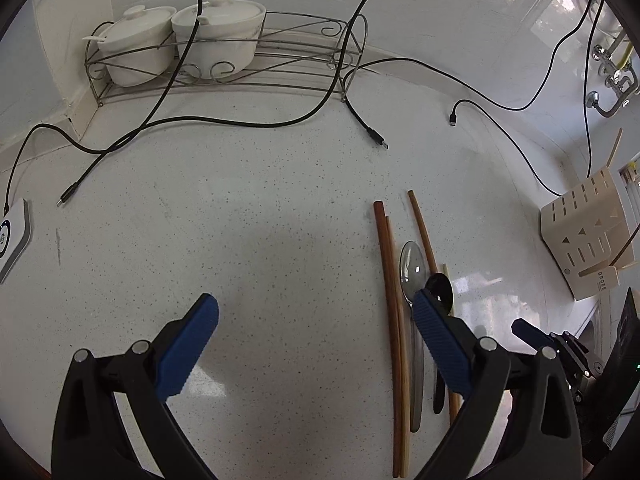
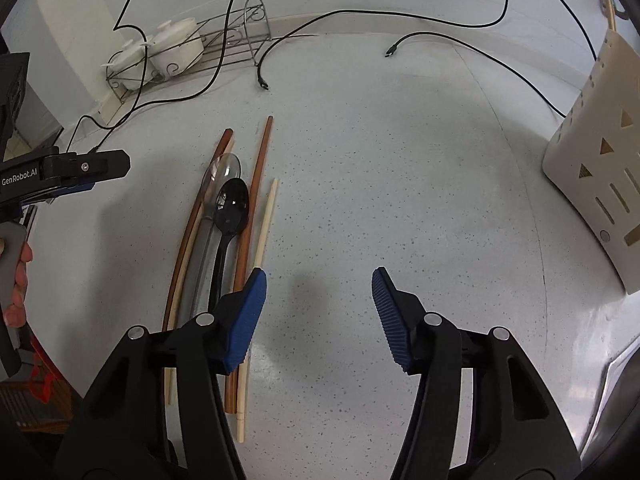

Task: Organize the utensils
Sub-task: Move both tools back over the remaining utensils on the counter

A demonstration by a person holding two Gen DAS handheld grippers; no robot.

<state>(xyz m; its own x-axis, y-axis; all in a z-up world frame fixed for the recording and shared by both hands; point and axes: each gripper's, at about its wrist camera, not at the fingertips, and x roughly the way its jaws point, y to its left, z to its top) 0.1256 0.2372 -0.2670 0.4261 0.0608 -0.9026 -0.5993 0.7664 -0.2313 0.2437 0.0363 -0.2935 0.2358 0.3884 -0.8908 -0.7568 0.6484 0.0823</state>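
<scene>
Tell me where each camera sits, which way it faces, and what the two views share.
Left wrist: on the left claw, looking forward and down over the speckled countertop toward the wire rack with white lidded pots; its open blue-padded fingers show, the right claw at the right edge.
Right wrist: on the right claw, facing the same counter; its open fingers show, plus the left claw and the person's hand.
Shared: the chopsticks, clear spoon, black spoon, beige utensil holder, rack, cables.
</scene>
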